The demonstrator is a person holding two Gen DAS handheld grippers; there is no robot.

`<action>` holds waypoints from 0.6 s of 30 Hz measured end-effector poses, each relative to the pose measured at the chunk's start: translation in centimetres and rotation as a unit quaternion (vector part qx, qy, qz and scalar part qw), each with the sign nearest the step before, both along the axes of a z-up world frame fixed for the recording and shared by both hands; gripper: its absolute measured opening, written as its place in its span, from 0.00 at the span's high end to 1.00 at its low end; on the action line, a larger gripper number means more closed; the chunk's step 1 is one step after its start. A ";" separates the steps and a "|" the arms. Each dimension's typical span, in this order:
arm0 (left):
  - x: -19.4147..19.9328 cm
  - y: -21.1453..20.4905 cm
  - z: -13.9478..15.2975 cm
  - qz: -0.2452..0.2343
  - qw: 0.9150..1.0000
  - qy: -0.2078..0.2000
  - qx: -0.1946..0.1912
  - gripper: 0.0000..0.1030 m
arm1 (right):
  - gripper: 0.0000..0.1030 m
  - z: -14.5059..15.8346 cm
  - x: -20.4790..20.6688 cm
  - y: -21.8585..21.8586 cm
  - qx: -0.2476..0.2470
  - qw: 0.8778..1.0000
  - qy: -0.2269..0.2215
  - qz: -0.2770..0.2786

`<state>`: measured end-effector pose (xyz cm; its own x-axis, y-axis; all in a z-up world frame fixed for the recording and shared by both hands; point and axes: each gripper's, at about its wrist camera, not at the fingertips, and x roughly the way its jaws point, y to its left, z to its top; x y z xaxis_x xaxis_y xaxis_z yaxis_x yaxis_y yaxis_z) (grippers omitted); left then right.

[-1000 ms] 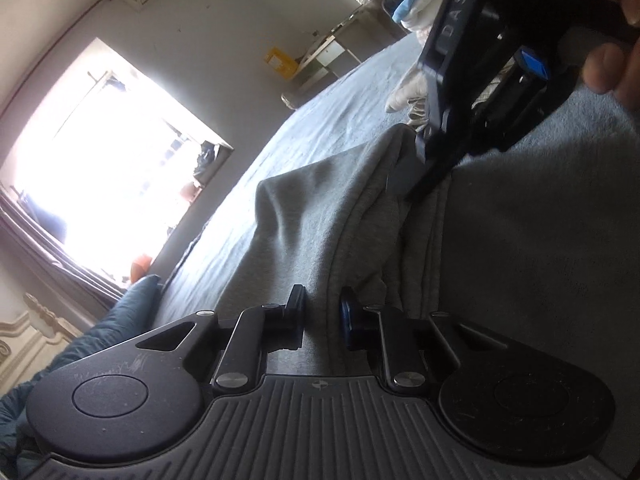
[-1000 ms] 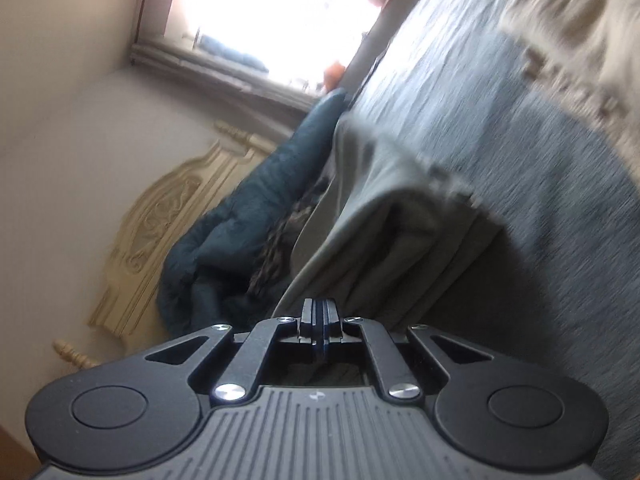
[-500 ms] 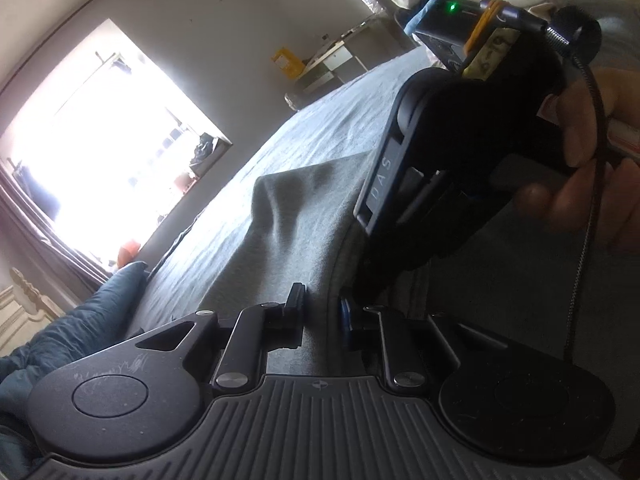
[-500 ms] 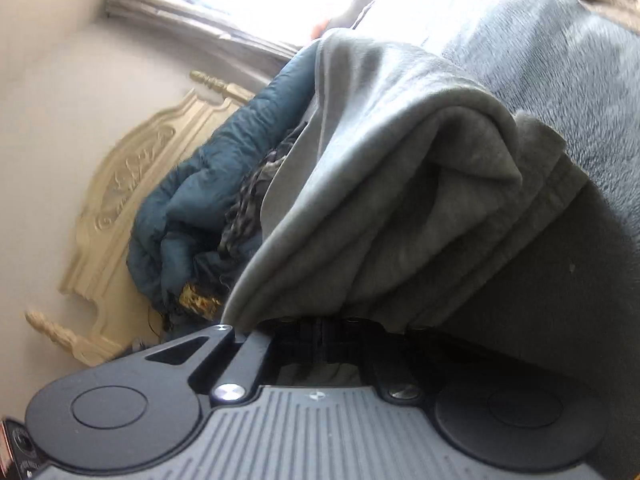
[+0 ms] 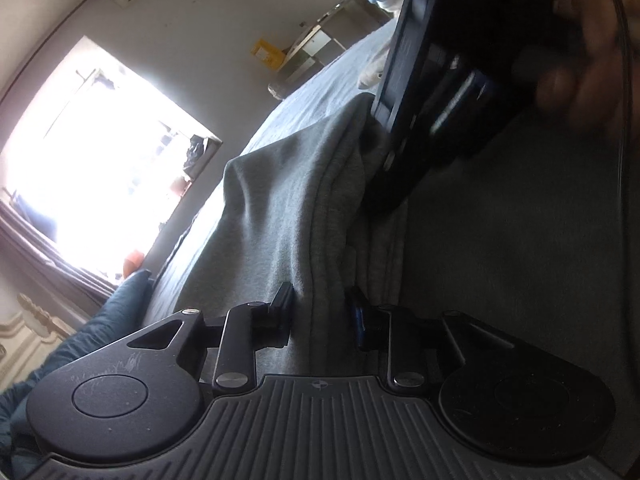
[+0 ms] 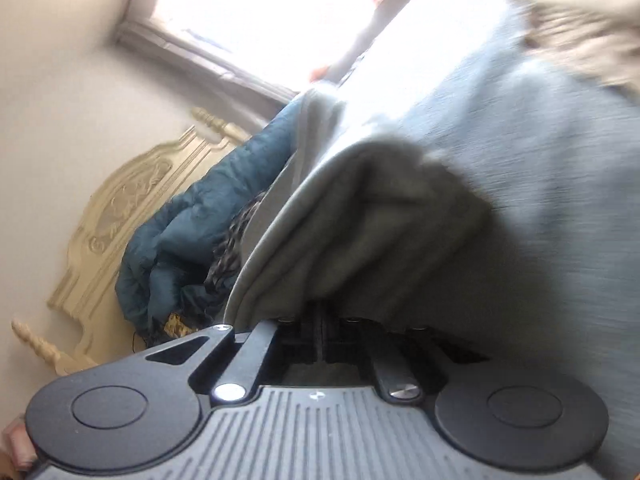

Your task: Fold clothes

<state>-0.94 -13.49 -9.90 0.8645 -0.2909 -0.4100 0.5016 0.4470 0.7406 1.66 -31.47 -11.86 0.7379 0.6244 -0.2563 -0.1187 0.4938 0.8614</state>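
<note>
The right gripper (image 5: pixel 384 184) has swung back up off the left gripper (image 5: pixel 320 308), both pinching the grey garment (image 5: pixel 288 208), held stretched between them above the bed (image 5: pixel 512 240), blue quilt (image 6: pixel 180 240) beyond.

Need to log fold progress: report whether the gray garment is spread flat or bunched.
Bunched, off the bed. The gray garment hangs in folds between the left tool and the right tool, draped in layers.

home bedroom | bed (image 5: pixel 320 76) | carved headboard (image 6: pixel 120 220) | blue quilt (image 6: pixel 192 232) | window (image 5: pixel 92 168)
</note>
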 end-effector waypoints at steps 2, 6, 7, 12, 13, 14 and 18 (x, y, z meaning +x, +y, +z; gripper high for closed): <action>-0.1 0.1 0.0 -0.003 1.000 -0.002 0.004 0.73 | 0.94 -0.3 -0.7 -2.2 0.044 0.999 0.017 -0.010; -0.3 -0.5 -0.1 -0.008 1.000 -0.004 0.011 0.74 | 0.73 0.0 -0.2 -3.6 0.115 0.993 0.038 0.005; -0.4 -0.5 -0.1 -0.009 1.000 -0.005 0.013 0.74 | 0.64 0.2 0.1 -3.4 0.126 0.991 0.046 0.012; -0.6 -0.4 -0.2 -0.018 1.000 -0.011 0.018 0.74 | 0.57 1.4 1.4 -2.5 0.150 0.983 0.091 0.043; -0.7 -0.3 -0.2 -0.021 1.000 -0.013 0.019 0.74 | 0.57 1.7 1.6 -2.3 0.149 0.982 0.103 0.048; -0.7 -0.3 -0.2 -0.024 0.999 -0.014 0.020 0.74 | 0.56 2.0 1.9 -2.1 0.148 0.981 0.115 0.054; -1.0 0.1 -0.3 -0.040 0.999 -0.022 0.025 0.74 | 0.54 2.3 4.1 -0.7 0.140 0.972 0.183 0.057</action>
<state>-1.93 -13.42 -10.20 0.8572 -0.3393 -0.3874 0.5001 0.3687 0.7836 5.78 -32.22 -9.55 0.5510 0.7800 -0.2966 0.1794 0.2364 0.9550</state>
